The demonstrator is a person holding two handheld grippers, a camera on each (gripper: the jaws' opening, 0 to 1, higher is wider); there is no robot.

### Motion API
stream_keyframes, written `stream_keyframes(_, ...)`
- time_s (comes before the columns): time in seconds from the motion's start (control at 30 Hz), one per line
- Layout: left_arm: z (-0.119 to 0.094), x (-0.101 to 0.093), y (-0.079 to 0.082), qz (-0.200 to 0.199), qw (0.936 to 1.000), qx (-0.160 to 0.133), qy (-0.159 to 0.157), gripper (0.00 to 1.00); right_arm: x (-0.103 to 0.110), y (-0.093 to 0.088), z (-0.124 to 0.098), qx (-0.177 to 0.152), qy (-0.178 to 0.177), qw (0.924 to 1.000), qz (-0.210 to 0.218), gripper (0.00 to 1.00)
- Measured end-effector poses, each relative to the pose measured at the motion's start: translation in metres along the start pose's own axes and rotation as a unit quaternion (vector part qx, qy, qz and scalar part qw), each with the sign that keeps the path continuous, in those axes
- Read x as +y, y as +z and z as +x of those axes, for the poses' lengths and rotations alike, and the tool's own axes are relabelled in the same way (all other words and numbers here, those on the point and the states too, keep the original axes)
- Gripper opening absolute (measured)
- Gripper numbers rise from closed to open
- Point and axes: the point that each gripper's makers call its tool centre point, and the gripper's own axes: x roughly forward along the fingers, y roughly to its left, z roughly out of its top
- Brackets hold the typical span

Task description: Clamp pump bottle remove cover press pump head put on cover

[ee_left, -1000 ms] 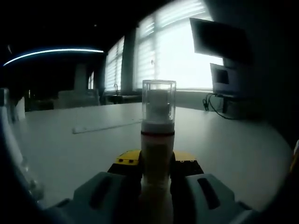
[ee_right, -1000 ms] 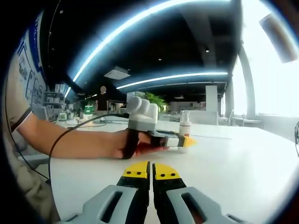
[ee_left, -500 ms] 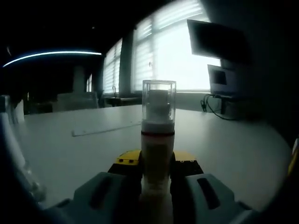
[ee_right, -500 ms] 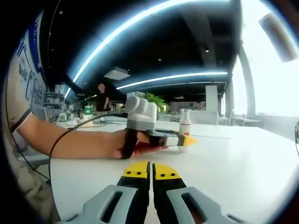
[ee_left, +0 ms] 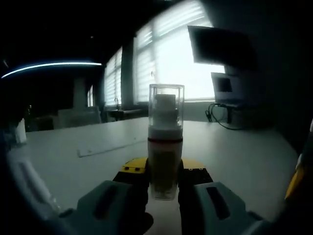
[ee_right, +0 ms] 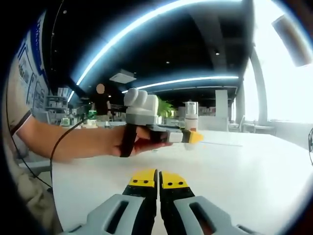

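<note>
Holding pump bottle [ee_left: 165,147] above table [ee_left: 234,152]: left claw [ee_left: 164,172] | right claw [ee_right: 158,179]: pressed together, holding nothing

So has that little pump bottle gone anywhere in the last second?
Yes. In the right gripper view the pump bottle, clamped in the left gripper, has risen off the table; its top now sits higher against the lit background behind.

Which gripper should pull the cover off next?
Right gripper: it's shut and empty over the table, while the left gripper already clamps the pump bottle, clear cover on.
</note>
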Motion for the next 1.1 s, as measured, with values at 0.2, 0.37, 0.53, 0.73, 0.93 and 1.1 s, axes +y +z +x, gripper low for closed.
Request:
stream_keyframes(0.2, -0.014, -0.005, 0.009, -0.002, 1.0, -0.001, 0.003, 0.13, -0.001, 0.0, 0.0, 0.0, 0.0, 1.0, -0.001, 0.0)
stream_keyframes(0.37, -0.028, -0.007, 0.008, -0.011, 0.9999, 0.009, 0.0, 0.13, -0.001, 0.0, 0.0, 0.0, 0.0, 1.0, -0.001, 0.0)
stream_keyframes(0.53, -0.042, -0.015, 0.011, -0.011, 0.9999, 0.006, -0.005, 0.13, -0.001, 0.0, 0.0, 0.001, 0.0, 1.0, -0.003, 0.0)
stream_keyframes(0.73, -0.053, -0.015, 0.02, -0.013, 0.9999, -0.001, -0.01, 0.13, -0.001, 0.0, 0.0, 0.001, -0.002, 1.0, -0.004, 0.0)
stream_keyframes(0.93, -0.066, -0.016, 0.025, -0.003, 0.9998, 0.004, -0.017, 0.13, -0.001, 0.0, 0.0, 0.002, -0.002, 1.0, -0.006, 0.0)
stream_keyframes(1.1, -0.082, -0.023, 0.025, -0.002, 0.9997, 0.003, -0.024, 0.13, -0.001, -0.001, 0.0, 0.002, -0.003, 1.0, -0.007, 0.0)
